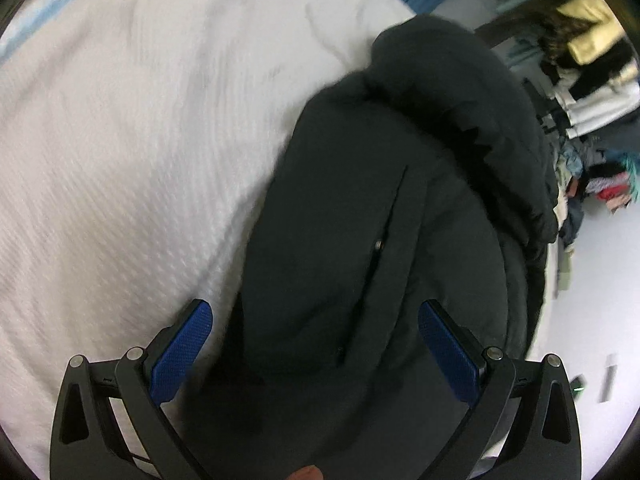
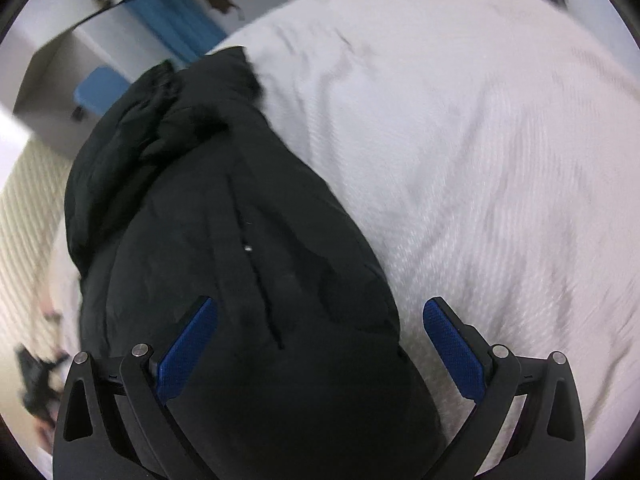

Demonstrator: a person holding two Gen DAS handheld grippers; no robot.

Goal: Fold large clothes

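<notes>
A large black padded jacket (image 1: 380, 216) lies bunched on a white textured bedspread (image 1: 120, 152), with a front seam and a small snap showing. My left gripper (image 1: 316, 312) is open just above its near end, blue pads (image 1: 184, 352) spread wide and empty. In the right wrist view the same jacket (image 2: 224, 240) lies at left on the bedspread (image 2: 480, 160). My right gripper (image 2: 320, 312) is open over the jacket's near right edge, its pads (image 2: 452, 344) apart and holding nothing.
A pile of mixed clothes (image 1: 592, 128) lies on the floor beyond the bed at right. Small objects (image 1: 608, 376) lie on the pale floor. Blue furniture (image 2: 172, 24) and a white cabinet (image 2: 52, 80) stand past the bed's far edge.
</notes>
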